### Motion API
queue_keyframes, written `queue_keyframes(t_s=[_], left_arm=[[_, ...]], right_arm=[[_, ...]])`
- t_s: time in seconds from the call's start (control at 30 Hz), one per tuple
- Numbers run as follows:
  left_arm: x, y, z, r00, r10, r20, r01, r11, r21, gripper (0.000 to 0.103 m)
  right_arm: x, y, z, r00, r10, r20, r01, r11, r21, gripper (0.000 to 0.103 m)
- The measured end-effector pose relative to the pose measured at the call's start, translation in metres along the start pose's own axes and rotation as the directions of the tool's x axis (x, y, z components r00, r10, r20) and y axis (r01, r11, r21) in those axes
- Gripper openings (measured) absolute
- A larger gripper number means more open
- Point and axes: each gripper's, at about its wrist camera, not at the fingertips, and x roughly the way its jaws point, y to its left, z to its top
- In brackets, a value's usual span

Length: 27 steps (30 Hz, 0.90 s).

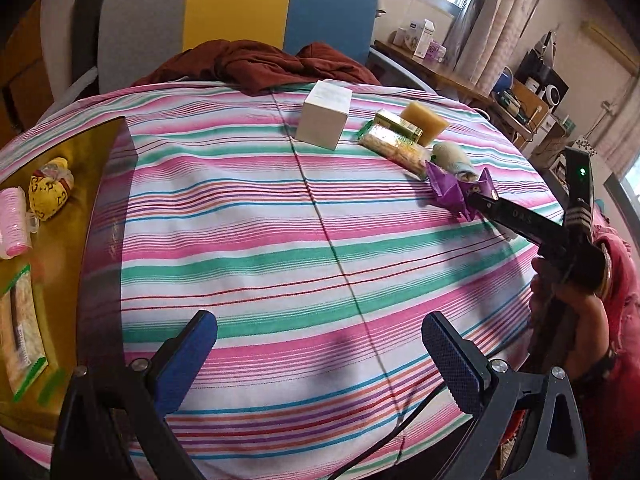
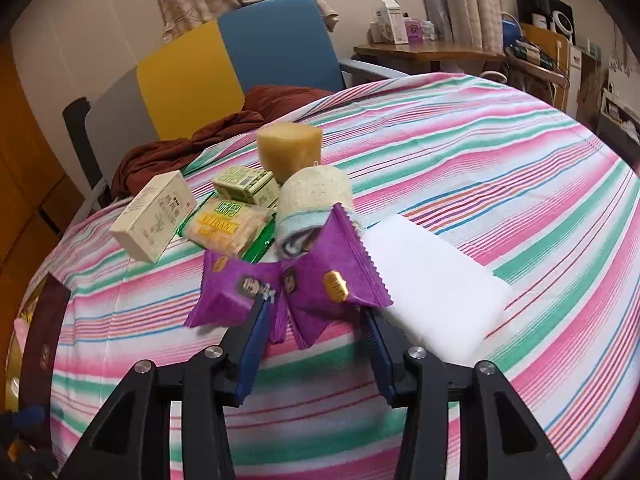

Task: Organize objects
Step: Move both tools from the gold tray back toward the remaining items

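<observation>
Your left gripper (image 1: 320, 360) hangs over the striped cloth (image 1: 260, 248) with its blue, dimpled pads spread wide and nothing between them. Your right gripper (image 2: 314, 316) comes in low and nearly level, its flat blue fingers (image 2: 256, 344) pinched onto the crinkled purple snack packet (image 2: 328, 276), which buckles into a bow shape between them, its saw-tooth sealed edge pointing up.

Touching that packet on its far side lies a rolled loofah pad (image 2: 314, 196) with a coarse woven face and pale blue backing. Just right of the packet rests a smooth white foam block (image 2: 432, 276). Beyond the packet to the left sits a glossy yellow cracker pack (image 2: 228, 228), then a small green carton (image 2: 244, 182) and a cream cardboard box (image 2: 154, 216). Farthest from the packet stands a porous amber sponge (image 2: 290, 146). Far left of the packet, the brown tray (image 1: 60, 264) holds a pink ribbed roller (image 1: 14, 216).
</observation>
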Motion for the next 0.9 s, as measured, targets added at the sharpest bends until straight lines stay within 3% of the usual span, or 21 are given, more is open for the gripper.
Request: queue_keyframes(t_s=[0.13,0.27,0.3,0.5,0.7,0.8,0.9], left_arm=[[0.004,-0.002,0.000,1.000,0.003,-0.008,-0.003,1.000,0.012,0.103],[0.008,-0.006,0.002,1.000,0.002,-0.016,-0.002,1.000,0.022,0.103],[0.009,-0.007,0.004,1.000,-0.002,-0.018,0.002,1.000,0.025,0.103],[0.017,-0.016,0.018,1.000,0.004,-0.008,-0.004,0.999,0.037,0.103],[0.038,-0.041,0.040,0.999,-0.032,0.008,0.032,0.998,0.046,0.103],[0.053,-0.064,0.054,0.998,-0.056,0.041,0.051,0.994,0.098,0.103],[0.075,-0.089,0.071,0.996,-0.073,0.045,0.065,0.984,0.167,0.103]], right_arm=[[0.006,-0.009,0.005,0.999,0.036,0.017,-0.037,0.997,0.073,0.047],[0.006,-0.009,0.009,0.997,0.059,0.054,-0.062,0.997,0.056,0.046],[0.004,-0.009,0.010,0.995,0.068,0.072,-0.071,0.997,0.041,0.038],[-0.006,-0.016,0.003,0.992,0.083,0.098,-0.084,0.996,0.003,0.021],[-0.013,-0.045,-0.019,0.990,0.076,0.120,-0.086,0.993,0.085,0.018],[-0.012,-0.058,-0.027,0.982,0.129,0.138,-0.149,0.979,0.143,0.017],[-0.011,-0.059,-0.028,0.980,0.129,0.149,-0.152,0.976,0.157,0.018]])
